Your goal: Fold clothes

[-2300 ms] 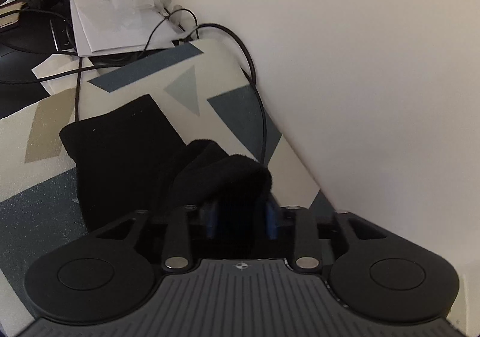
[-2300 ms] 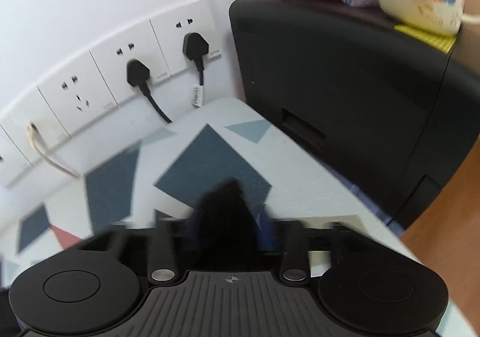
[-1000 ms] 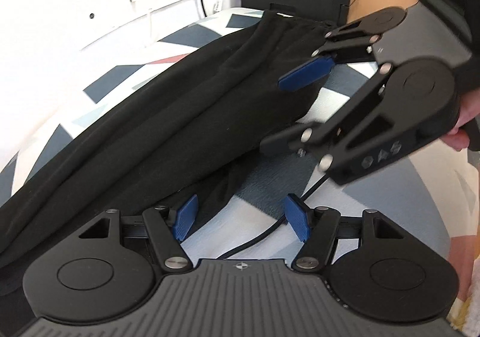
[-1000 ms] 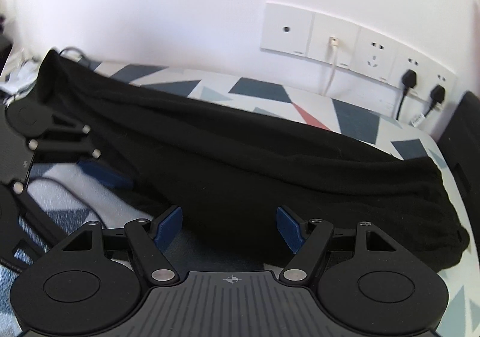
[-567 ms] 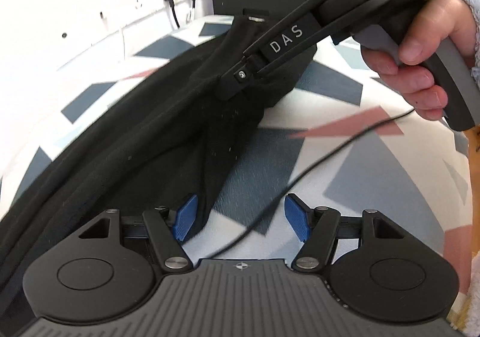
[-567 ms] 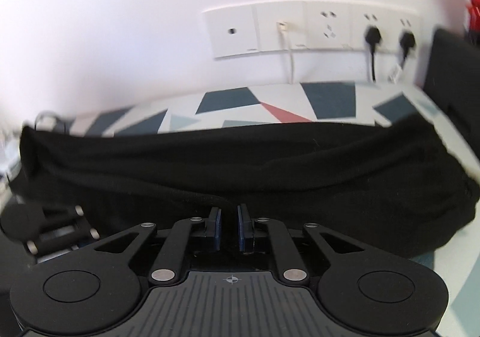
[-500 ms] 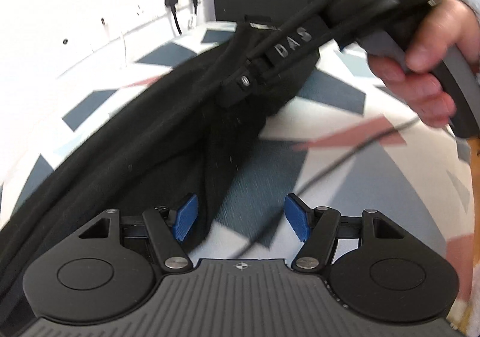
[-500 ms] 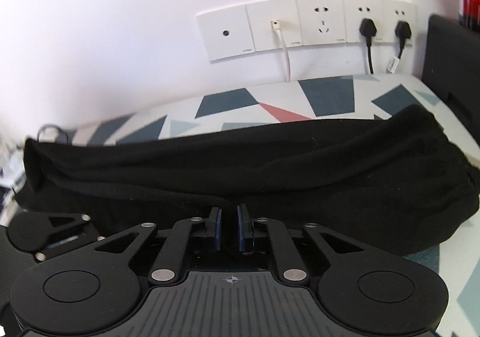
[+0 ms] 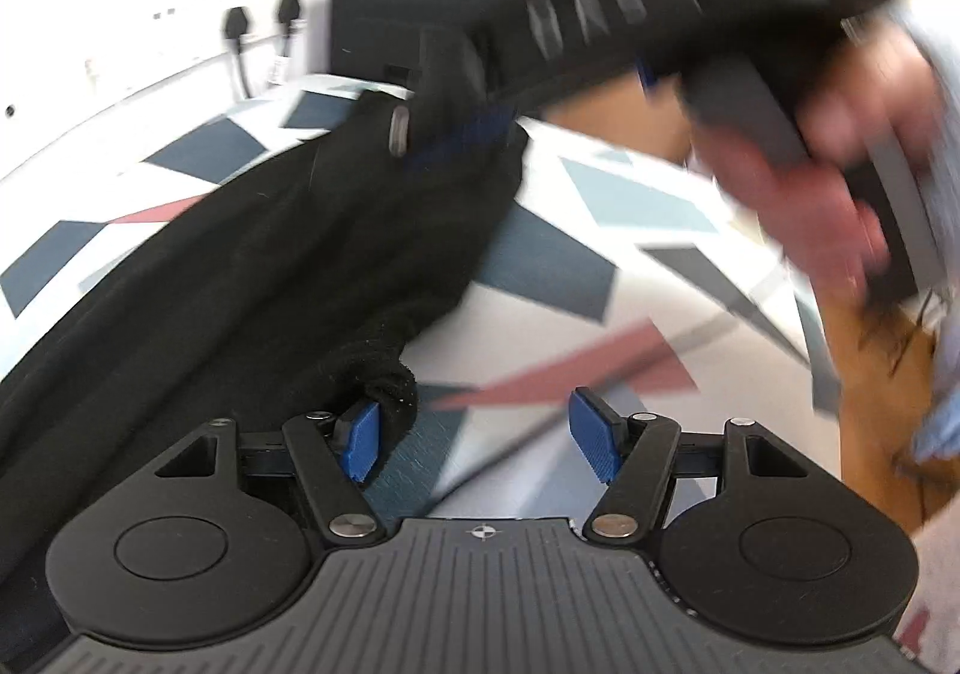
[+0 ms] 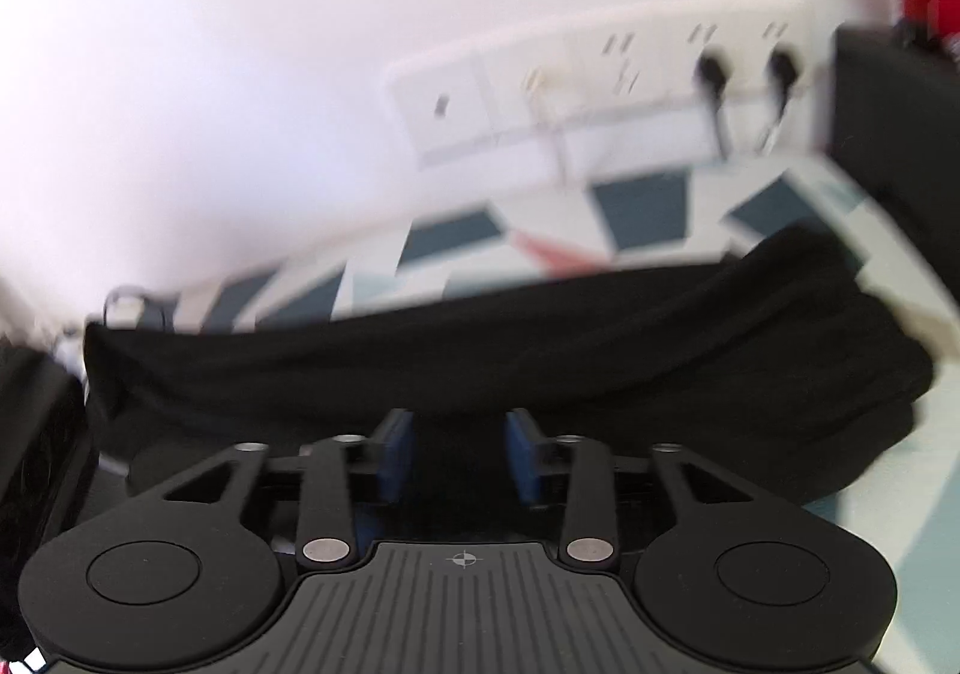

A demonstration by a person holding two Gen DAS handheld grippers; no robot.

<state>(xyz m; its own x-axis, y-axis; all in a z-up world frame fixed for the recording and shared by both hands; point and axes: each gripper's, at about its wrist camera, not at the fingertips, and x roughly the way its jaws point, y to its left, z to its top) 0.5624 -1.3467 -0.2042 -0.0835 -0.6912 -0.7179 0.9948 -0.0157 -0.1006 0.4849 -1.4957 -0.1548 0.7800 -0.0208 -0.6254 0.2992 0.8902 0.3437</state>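
Black garment [image 10: 540, 362], soft and limp, lies in a long band across the patterned surface [image 9: 630, 206], so we'd pinch near-edge corners; left tongs [image 9: 480, 443] spread with a cuff at one pad, right tongs [image 10: 459, 455] opening over cloth.

Each hand-held gripper, the left [image 9: 477, 437] and the right [image 10: 459, 455], is matte black with blue finger pads, silver pivot screws, round side discs and a ribbed base, while the person's hand [image 9: 840, 176] wears a pale blue sleeve [image 9: 942, 74]
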